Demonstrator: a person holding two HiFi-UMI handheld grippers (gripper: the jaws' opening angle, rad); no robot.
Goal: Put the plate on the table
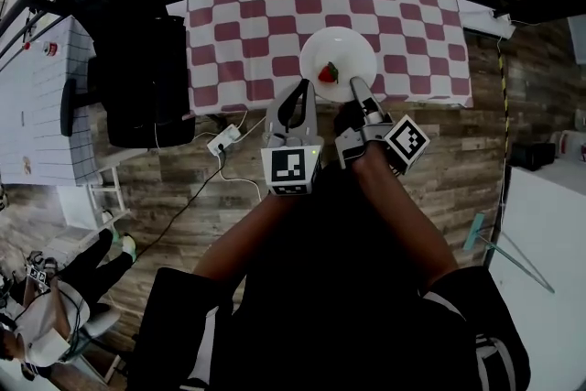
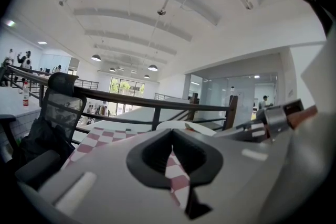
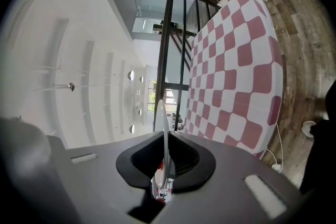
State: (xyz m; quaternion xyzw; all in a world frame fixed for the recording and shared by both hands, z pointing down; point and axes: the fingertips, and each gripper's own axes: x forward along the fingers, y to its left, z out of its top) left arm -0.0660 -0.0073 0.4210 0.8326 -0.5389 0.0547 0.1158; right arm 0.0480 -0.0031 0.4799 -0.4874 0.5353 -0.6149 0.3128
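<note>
A white plate (image 1: 346, 46) carrying a strawberry (image 1: 328, 72) hangs over the near edge of the table, which wears a red-and-white checked cloth (image 1: 265, 5). My right gripper (image 1: 357, 89) is shut on the plate's near rim. In the right gripper view the plate (image 3: 163, 128) stands edge-on between the jaws of that gripper (image 3: 164, 168), beside the checked cloth (image 3: 236, 71). My left gripper (image 1: 299, 94) hovers just left of the plate, shut and empty. In the left gripper view the plate (image 2: 181, 125) shows beyond the left gripper (image 2: 171, 136).
A black office chair (image 1: 137, 41) stands at the table's left. A power strip (image 1: 224, 140) with cables lies on the wooden floor below the table edge. A dark railing (image 2: 157, 107) runs behind the table. A person (image 1: 55, 307) sits at lower left.
</note>
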